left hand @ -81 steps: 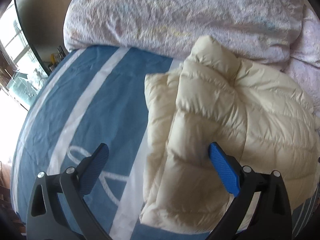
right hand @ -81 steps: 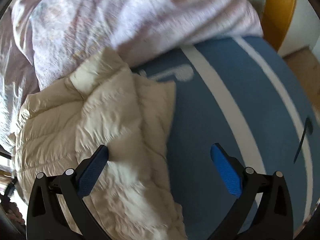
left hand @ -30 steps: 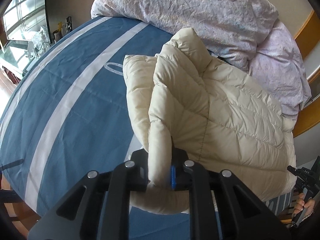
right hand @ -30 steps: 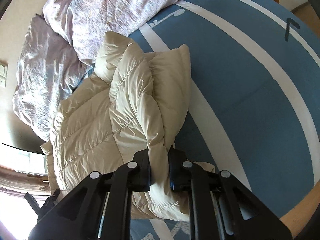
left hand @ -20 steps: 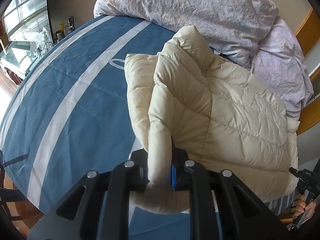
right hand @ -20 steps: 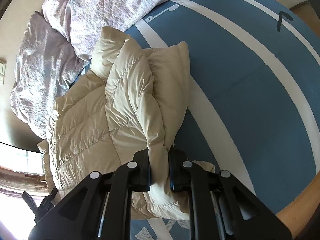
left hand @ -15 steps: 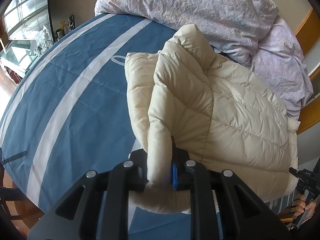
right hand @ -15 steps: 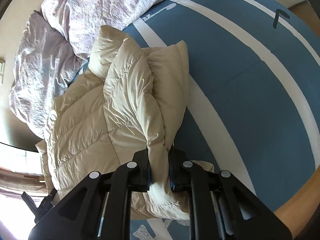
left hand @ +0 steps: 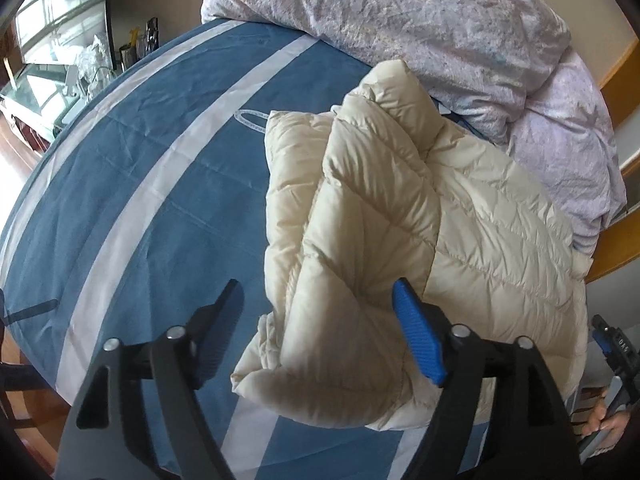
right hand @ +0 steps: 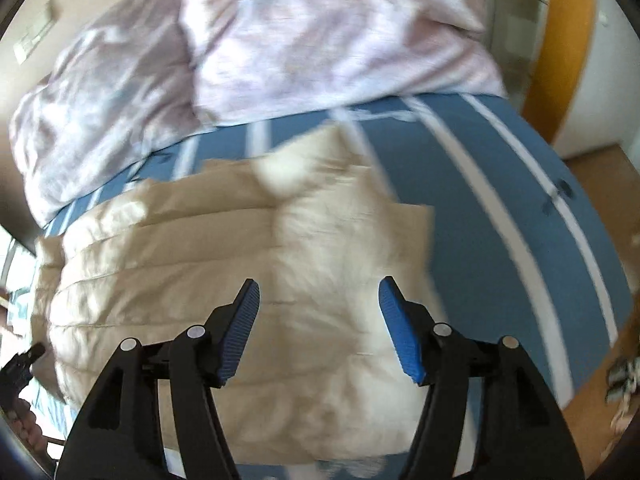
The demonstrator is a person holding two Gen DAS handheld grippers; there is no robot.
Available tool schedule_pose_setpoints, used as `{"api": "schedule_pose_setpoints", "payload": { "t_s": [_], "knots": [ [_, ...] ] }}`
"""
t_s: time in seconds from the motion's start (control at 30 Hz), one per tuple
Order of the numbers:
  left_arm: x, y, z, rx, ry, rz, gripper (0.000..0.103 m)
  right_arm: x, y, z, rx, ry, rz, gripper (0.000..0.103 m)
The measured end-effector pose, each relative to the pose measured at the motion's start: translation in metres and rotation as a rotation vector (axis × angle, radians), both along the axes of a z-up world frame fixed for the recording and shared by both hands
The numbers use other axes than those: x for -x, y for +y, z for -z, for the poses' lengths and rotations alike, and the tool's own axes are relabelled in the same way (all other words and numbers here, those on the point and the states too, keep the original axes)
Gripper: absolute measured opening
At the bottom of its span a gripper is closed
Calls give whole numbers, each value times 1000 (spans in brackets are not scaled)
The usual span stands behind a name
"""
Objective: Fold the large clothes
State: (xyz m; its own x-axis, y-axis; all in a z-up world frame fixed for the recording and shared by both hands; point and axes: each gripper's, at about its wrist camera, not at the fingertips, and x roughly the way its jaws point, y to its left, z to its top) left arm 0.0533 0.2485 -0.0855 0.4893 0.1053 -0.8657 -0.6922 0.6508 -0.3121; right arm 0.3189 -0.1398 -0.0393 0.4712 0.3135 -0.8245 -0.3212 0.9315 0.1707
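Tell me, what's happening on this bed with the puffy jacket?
A person with tongs in each hand is folding a cream puffer jacket on a blue striped bedsheet. Both the left tongs and right tongs have just been opening and now grip nothing, leaving the jacket lying folded beside a lilac duvet.

Blue striped bedspread (left hand: 132,184) lies bare and passable left of the cream down jacket (left hand: 400,232). Far side blocked by the heaped lilac duvet (left hand: 400,28), touching the jacket's collar.
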Motion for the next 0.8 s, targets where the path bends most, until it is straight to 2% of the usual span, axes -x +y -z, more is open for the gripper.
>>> {"api": "schedule_pose_setpoints", "payload": {
  "t_s": [0.13, 0.33, 0.8],
  "knots": [
    [-4, 6, 0, 14, -1, -18, 84, 19, 47, 2, -3, -18, -126, 64],
    [-9, 14, 5, 19, 24, -45, 85, 47, 100, 9, 31, -49, -246, 64],
    [-15, 31, 17, 49, 43, -71, 88, 56, 138, 50, 139, 5, -302, 65]
  ]
}}
